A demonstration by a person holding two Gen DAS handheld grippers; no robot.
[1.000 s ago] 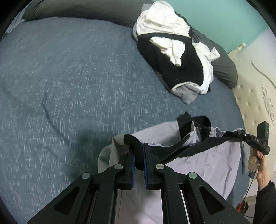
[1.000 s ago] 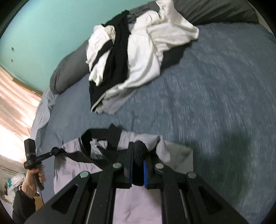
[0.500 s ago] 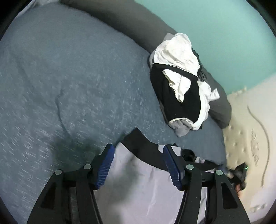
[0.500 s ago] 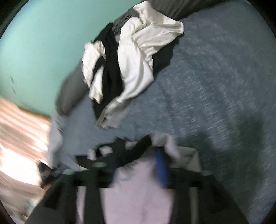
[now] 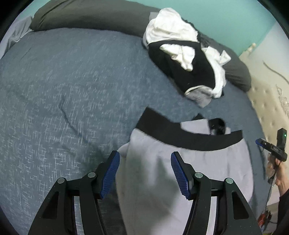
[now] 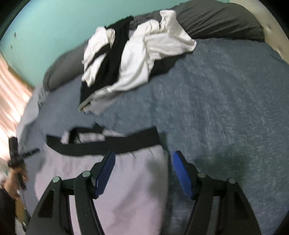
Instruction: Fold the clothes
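A pale lilac garment (image 5: pixel 207 162) with a black band (image 5: pixel 189 137) along its far edge lies flat on the blue bedspread (image 5: pixel 63 90). My left gripper (image 5: pixel 145 173) hovers open over the garment's left corner, and its blue pads touch nothing. In the right wrist view the same garment (image 6: pixel 126 189) and band (image 6: pixel 108 146) lie under my right gripper (image 6: pixel 143 173), which is open above the right corner. Each gripper shows at the edge of the other's view: the right gripper (image 5: pixel 265 144) in a hand, the left gripper (image 6: pixel 30 151) blurred.
A loose pile of white, black and grey clothes (image 5: pixel 186 59) (image 6: pixel 137 54) sits at the far side of the bed against dark grey pillows (image 5: pixel 90 16). A cream padded headboard (image 5: pixel 267 94) stands at the right. Bare bedspread stretches to the left.
Both grippers were shut on the garment's black band and have let go. The band now lies flat on the bed, and both grippers have drawn back over the lilac cloth.
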